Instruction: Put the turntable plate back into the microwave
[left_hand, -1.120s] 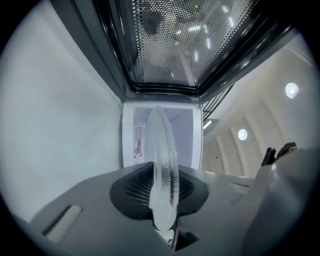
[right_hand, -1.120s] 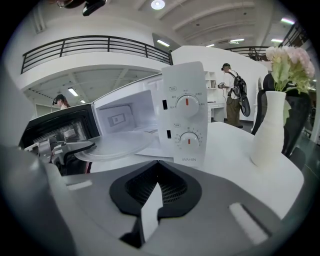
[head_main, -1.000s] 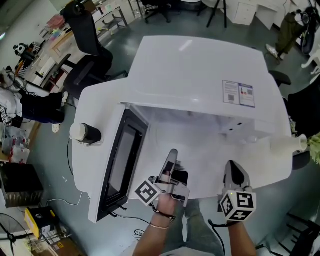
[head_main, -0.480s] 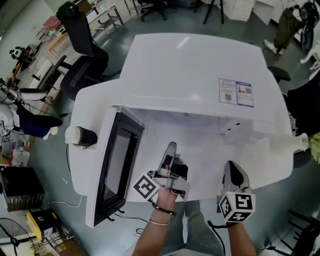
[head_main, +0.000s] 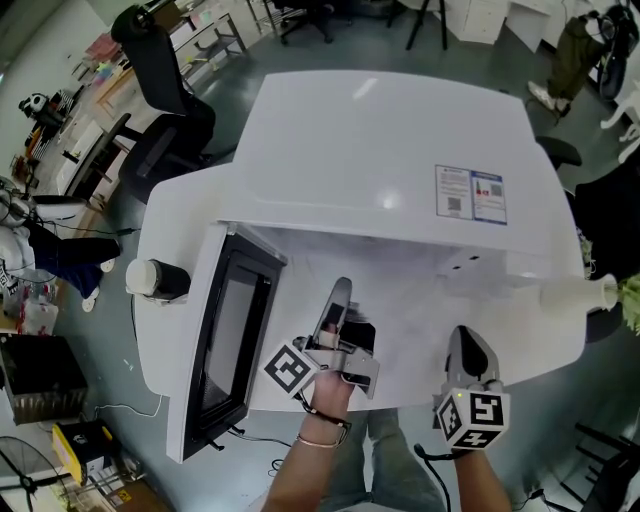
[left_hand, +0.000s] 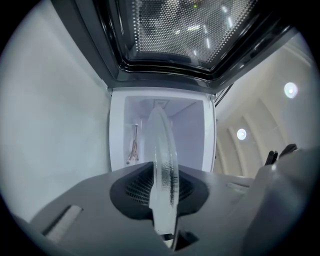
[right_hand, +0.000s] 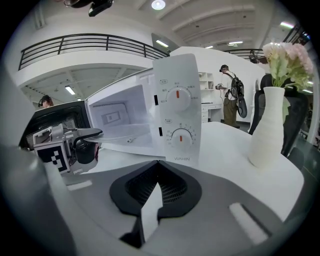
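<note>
While the left gripper (head_main: 340, 292) is clamping its fingers on the rim of the glass turntable plate (left_hand: 162, 165), it is holding the plate level at the mouth of the microwave (head_main: 380, 150) cavity (left_hand: 192, 131), beside the open door (head_main: 235, 335). The right gripper (head_main: 468, 345) is hovering over the counter (head_main: 162, 335) with its fingers clenched on nothing.

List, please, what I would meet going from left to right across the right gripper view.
First the left gripper clamping the turntable plate → open microwave cavity → control panel with two dials → white vase of flowers.
</note>
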